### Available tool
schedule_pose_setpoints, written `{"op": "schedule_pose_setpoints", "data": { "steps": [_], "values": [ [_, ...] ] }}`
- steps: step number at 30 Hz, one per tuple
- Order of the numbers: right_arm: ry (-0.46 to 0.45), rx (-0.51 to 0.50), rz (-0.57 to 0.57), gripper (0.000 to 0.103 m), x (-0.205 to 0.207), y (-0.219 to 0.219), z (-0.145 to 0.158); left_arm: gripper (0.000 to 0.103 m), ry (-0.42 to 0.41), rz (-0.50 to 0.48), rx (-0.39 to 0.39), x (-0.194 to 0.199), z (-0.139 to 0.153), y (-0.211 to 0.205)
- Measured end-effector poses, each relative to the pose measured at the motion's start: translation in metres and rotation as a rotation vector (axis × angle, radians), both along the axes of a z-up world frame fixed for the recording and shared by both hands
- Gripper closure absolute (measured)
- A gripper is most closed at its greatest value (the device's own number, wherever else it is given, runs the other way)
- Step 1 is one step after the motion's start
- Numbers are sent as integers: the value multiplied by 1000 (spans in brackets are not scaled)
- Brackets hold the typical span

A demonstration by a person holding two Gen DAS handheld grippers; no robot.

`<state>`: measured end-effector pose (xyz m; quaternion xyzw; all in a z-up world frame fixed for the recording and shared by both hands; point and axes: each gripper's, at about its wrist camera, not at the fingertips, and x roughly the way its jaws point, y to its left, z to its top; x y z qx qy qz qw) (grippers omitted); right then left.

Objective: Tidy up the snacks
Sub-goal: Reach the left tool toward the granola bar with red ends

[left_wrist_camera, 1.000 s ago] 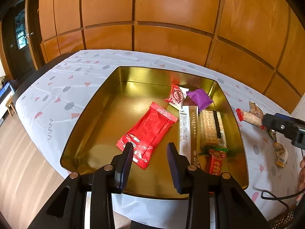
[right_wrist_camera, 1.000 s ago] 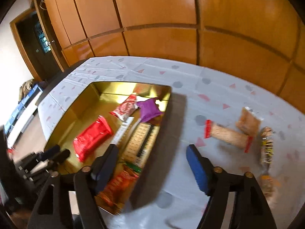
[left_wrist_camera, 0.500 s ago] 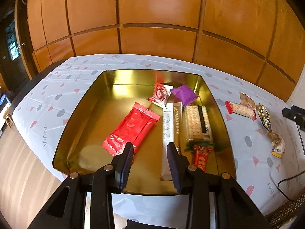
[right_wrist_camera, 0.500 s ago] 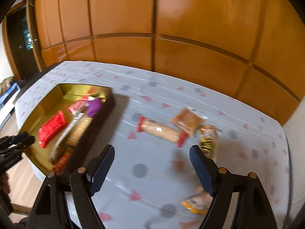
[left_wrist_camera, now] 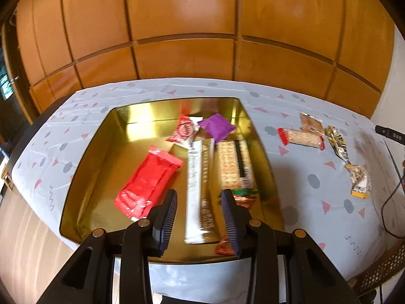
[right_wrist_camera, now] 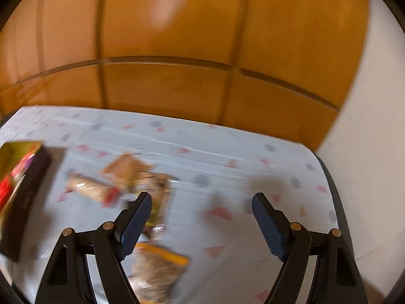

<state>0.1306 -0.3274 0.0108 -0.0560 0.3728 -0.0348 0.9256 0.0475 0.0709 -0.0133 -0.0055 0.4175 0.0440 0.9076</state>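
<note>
A gold tin tray holds a red packet, a small red-and-white packet, a purple pouch, a long white-and-gold stick pack and a cracker pack. My left gripper is open and empty above the tray's near edge. On the cloth right of the tray lie a red-ended cracker pack, a brown packet, a yellow-black wrapper and an orange-edged packet. My right gripper is open wide and empty above these loose snacks; its view is blurred.
The table wears a pale cloth with grey dots and pink triangles. Wooden wall panels stand behind it. A black cable hangs at the right edge. The table's right end borders a white wall.
My right gripper has swung right, from beside the tray to over the loose snacks, staying open. My left gripper has shifted right along the tray's near edge, still open.
</note>
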Motion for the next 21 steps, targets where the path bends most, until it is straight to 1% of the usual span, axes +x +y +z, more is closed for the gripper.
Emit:
{"op": "schedule_pose_setpoints", "data": {
  "steps": [2, 4, 6, 7, 8, 9, 10, 11, 13, 15, 18, 21],
  "values": [
    [31, 99, -77, 21, 6, -29, -11, 66, 3, -26, 4, 4, 2, -8],
    [107, 174, -162, 21, 13, -51, -22, 66, 5, -55, 11, 9, 3, -17],
    [123, 236, -201, 21, 14, -64, -24, 64, 16, -108, 18, 15, 5, -28],
    [126, 277, -214, 21, 14, -71, -26, 61, 23, -137, 23, 18, 5, -34],
    [133, 303, -224, 20, 13, -74, -26, 57, 34, -179, 23, 22, 5, -41],
    [145, 325, -236, 18, 13, -77, -28, 55, 41, -201, 21, 24, 5, -45],
    [154, 332, -241, 18, 13, -78, -29, 50, 50, -225, 21, 28, 5, -50],
    [162, 338, -244, 18, 13, -79, -30, 50, 57, -247, 25, 31, 5, -55],
    [176, 343, -243, 17, 11, -78, -31, 50, 60, -292, 42, 37, 7, -68],
    [189, 340, -235, 16, 11, -76, -32, 50, 65, -323, 36, 43, 8, -76],
    [206, 333, -232, 15, 14, -70, -35, 50, 87, -362, 23, 54, 7, -89],
    [225, 332, -230, 14, 16, -70, -38, 50, 117, -396, 42, 66, 4, -103]
  ]
}}
